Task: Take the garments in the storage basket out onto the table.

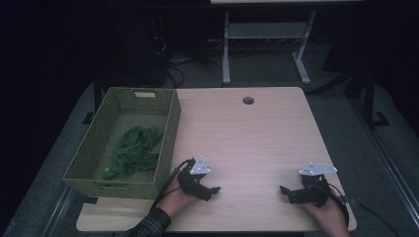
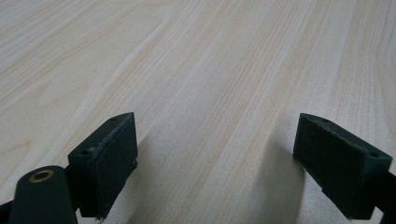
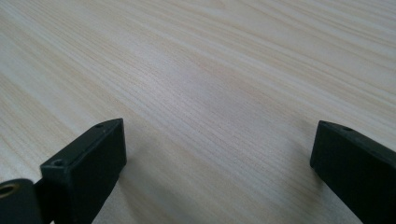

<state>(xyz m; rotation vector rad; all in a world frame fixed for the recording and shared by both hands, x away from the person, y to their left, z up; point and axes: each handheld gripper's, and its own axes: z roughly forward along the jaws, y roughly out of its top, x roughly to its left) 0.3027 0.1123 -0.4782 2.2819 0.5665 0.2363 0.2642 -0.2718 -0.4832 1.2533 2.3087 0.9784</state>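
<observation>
Both hands rest on the light wooden table [image 1: 247,133] near its front edge. My left gripper [image 1: 213,190] lies just right of the green basket [image 1: 170,123], jaws open and pointing right, nothing between them. In the left gripper view its two black pads [image 2: 109,158] stand wide apart over bare wood. My right gripper [image 1: 282,189] sits at the front right, pointing left, also open and empty. The right gripper view has its pads [image 3: 93,161] spread over bare table. A green bundle of cloth or yarn [image 1: 134,148] lies inside the basket.
The woven green basket hangs over the table's left edge. A round cable hole [image 1: 248,100] is near the table's far edge. Beyond the table stand white desk legs [image 1: 226,49] and loose cables [image 1: 173,69] on a dark floor.
</observation>
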